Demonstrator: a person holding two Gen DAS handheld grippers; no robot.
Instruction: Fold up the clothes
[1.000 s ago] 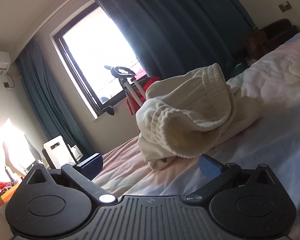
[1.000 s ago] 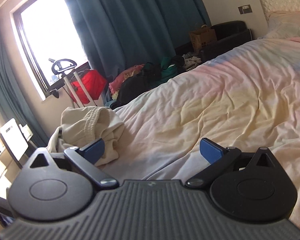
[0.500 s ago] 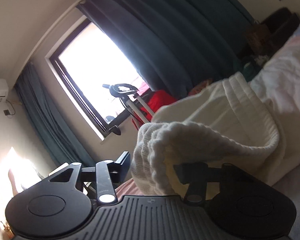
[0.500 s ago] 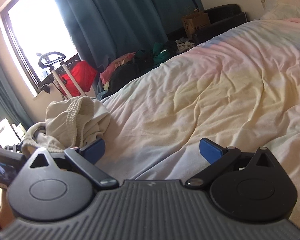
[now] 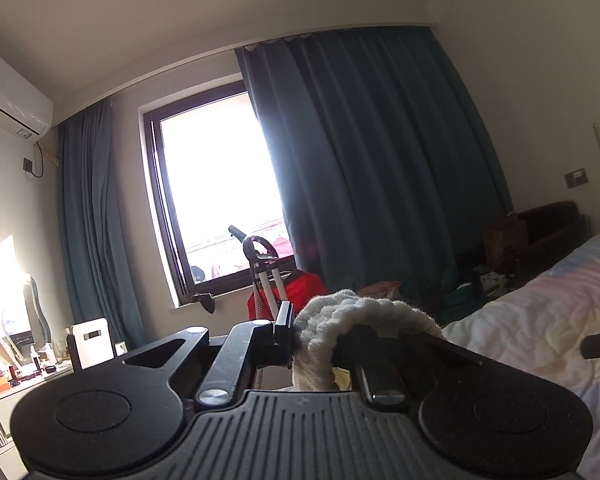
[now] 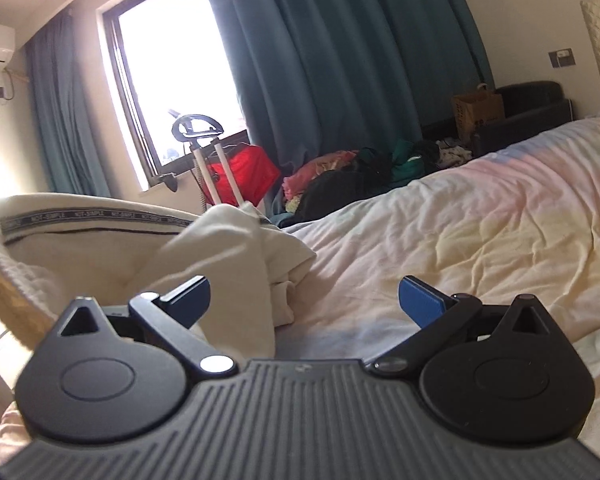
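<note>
A cream knit garment (image 6: 228, 256) with a ribbed hem and a printed band lies bunched at the left side of the bed (image 6: 460, 232). My left gripper (image 5: 320, 340) is shut on its ribbed edge (image 5: 356, 312) and holds it lifted, the view tilted up toward the window. My right gripper (image 6: 304, 296) is open and empty just above the bed, its left finger beside the raised cloth.
A pile of clothes (image 6: 360, 176) lies on the floor past the bed. An exercise bike (image 6: 204, 152) with a red bag stands under the window. Dark teal curtains, a brown paper bag (image 6: 478, 114) and a dark sofa lie beyond. A desk (image 5: 4, 380) stands at left.
My left gripper closed on the garment's ribbed edge and lifted it, tilting upward. My right gripper moved left, closer to the garment, still open.
</note>
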